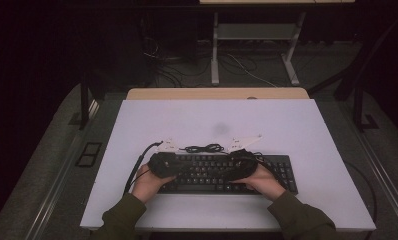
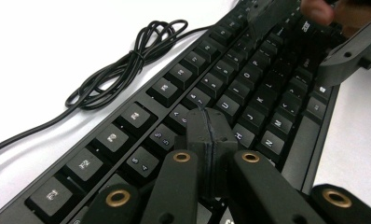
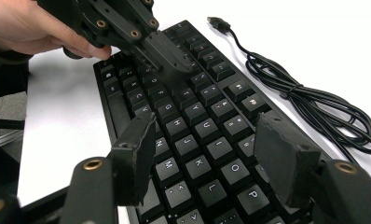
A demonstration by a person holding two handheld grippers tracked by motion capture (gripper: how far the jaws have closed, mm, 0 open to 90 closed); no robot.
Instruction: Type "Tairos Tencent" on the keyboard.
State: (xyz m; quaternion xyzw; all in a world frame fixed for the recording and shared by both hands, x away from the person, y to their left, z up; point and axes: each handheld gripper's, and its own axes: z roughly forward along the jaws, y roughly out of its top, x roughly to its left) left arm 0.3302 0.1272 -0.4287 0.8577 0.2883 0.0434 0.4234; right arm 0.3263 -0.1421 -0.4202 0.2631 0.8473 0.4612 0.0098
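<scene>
The keyboard [image 1: 222, 172] lies on the white table [image 1: 297, 130], near its front edge, with its coiled cable [image 1: 203, 148] just behind it. The left gripper [image 2: 210, 135] hovers over the keyboard's left half with its jaws pressed together, nothing between them, the tips just above the keys near the H. The right gripper [image 3: 211, 158] hangs over the keyboard's right half; its jaws stand apart with only keys showing in the gap below them, around J, K and O, and they grip nothing.
</scene>
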